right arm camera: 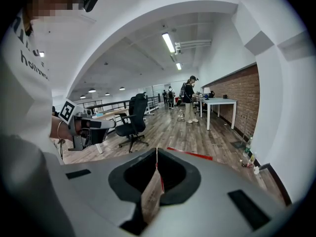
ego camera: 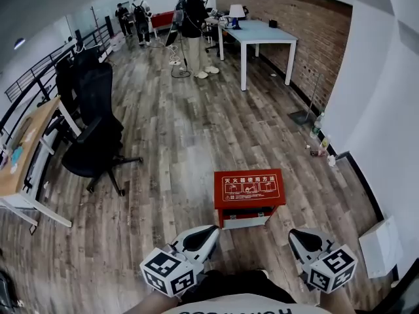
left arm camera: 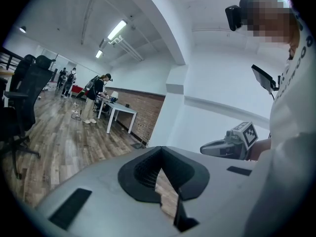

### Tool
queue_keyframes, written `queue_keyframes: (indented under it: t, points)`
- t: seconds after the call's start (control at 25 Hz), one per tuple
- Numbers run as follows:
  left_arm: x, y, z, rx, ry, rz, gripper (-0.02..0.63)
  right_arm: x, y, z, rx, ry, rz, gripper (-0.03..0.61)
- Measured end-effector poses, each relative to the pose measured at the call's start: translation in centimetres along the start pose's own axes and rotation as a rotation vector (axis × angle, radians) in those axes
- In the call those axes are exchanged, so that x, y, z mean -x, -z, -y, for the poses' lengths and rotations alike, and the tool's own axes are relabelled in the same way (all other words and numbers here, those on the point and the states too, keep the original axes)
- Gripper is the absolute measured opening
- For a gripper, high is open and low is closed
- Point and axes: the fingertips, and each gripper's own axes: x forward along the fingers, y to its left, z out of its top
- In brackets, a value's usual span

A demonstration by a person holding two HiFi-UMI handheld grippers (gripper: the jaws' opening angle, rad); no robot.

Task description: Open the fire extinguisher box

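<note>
the red fire extinguisher box (ego camera: 249,190) lies on the wooden surface (ego camera: 177,142) underfoot, label up, with open room on every side. a black office chair (ego camera: 91,136) stands well to the box's left, bottles (ego camera: 319,139) by the wall to its right, and a white table (ego camera: 262,34) and a standing person (ego camera: 195,25) far beyond it. on the near side of the box, apart from it, the left gripper (ego camera: 200,239) and right gripper (ego camera: 306,239) hang, the jaws of each clenched on nothing.

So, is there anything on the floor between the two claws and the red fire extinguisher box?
Nothing visible. In the head view only bare wood floor lies between the left claw, the right claw and the fire extinguisher box just ahead of them. The office chair stands well off to the left.
</note>
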Motion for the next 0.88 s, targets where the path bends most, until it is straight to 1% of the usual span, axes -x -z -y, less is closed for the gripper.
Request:
queue_keyframes:
  t: [0.28, 0.44, 0.56, 0.68, 0.76, 0.88]
  points:
    - [-1.8, 0.4, -1.6, 0.051, -0.012, 0.013, 0.006, -2.9, 0.5, 1.3, -0.001, -0.046, -0.074, 0.011]
    - [-3.3, 0.6, -1.8, 0.064, 0.003, 0.006, 0.006, -4.5, -0.5, 3.9, 0.022, -0.056, -0.083, 0.011]
    - [-5.1, 1.2, -2.2, 0.071, 0.005, -0.016, 0.006, -5.2, -1.2, 6.8, 0.013, -0.049, -0.079, 0.011]
    - [-7.4, 2.4, -2.8, 0.093, -0.008, -0.041, 0.006, -5.8, -0.8, 9.8, -0.013, -0.048, -0.085, 0.011]
    - [-9.0, 3.8, -3.0, 0.103, -0.022, -0.078, 0.006, -6.4, 0.0, 11.6, -0.016, -0.053, -0.102, 0.011]
    - [-11.0, 5.7, -3.5, 0.126, -0.068, -0.136, 0.006, -7.7, 1.1, 14.1, -0.016, -0.084, -0.138, 0.011]
